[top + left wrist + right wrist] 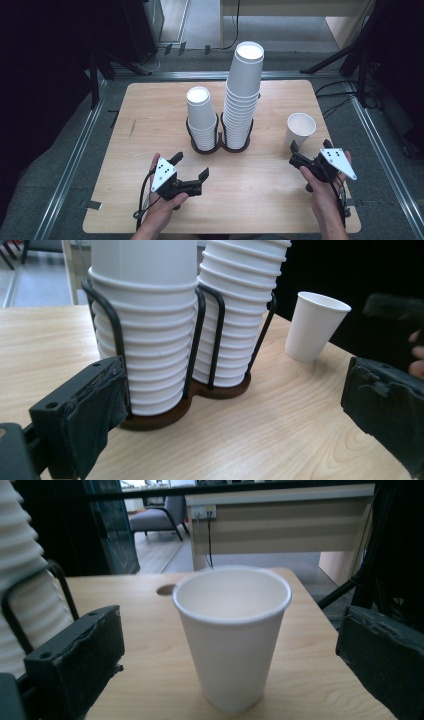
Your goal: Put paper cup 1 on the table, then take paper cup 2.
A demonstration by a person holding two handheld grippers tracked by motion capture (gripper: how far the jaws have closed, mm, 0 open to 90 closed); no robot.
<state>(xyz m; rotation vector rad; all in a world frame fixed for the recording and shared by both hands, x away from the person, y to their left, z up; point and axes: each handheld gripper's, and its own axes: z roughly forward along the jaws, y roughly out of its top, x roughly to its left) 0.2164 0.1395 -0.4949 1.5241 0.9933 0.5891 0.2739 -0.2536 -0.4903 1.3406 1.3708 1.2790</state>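
Note:
A single white paper cup [300, 129] stands upright near the table's right edge. My right gripper [310, 147] is open just in front of it, and in the right gripper view the cup [232, 630] sits between the two spread jaws, touching neither. A black wire holder [220, 146] at mid-table carries a short cup stack [202, 117] and a tall cup stack [243, 95]. My left gripper [190, 165] is open and empty, in front of the holder. The left gripper view shows the short stack [145, 330], tall stack [240, 305] and single cup [316, 325].
The wooden table [150, 110] has bare room at the left and along the front. Metal rails [75, 160] frame it on both sides. Black stand legs and cables [345, 60] lie behind the right corner. A small round hole [165, 589] marks the tabletop beyond the cup.

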